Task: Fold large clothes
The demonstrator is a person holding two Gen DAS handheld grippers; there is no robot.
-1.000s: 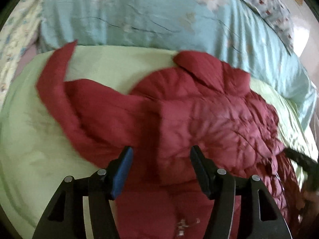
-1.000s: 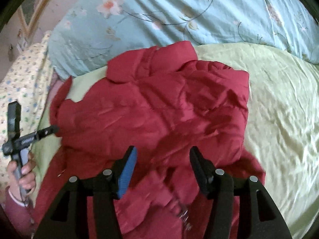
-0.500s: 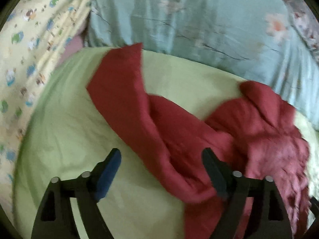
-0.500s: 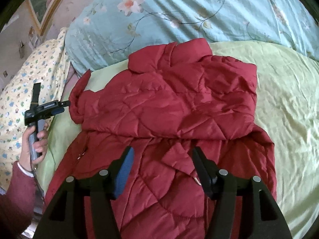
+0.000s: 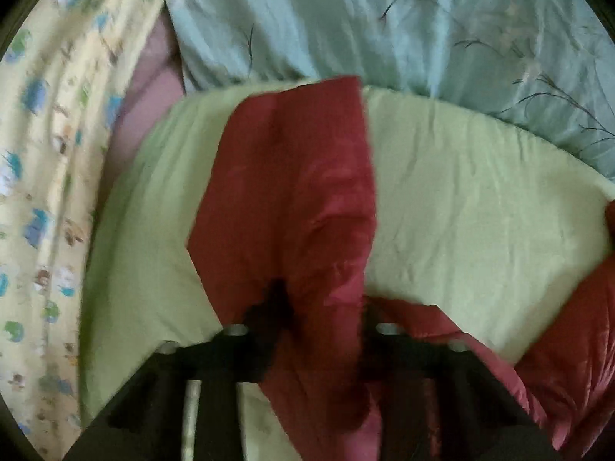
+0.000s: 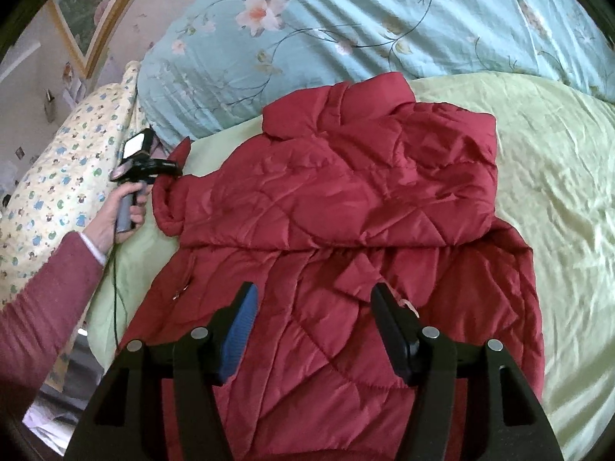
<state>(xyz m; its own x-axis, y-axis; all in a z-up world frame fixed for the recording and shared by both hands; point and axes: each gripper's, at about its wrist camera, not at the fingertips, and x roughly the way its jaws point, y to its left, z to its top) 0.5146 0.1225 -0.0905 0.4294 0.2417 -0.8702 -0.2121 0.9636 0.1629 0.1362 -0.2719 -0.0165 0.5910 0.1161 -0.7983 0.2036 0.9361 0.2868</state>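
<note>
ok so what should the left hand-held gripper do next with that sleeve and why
Probably finish closing on the sleeve, then carry it across onto the jacket. The left hand-held gripper is closing with sleeve fabric between its jaws, and the sleeve lies stretched out on the sheet, away from the jacket body.

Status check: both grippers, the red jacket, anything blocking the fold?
Left gripper closing on the jacket sleeve. Right gripper open, above the red jacket, holding nothing. Jacket spread on the green sheet. Nothing in the way.
</note>
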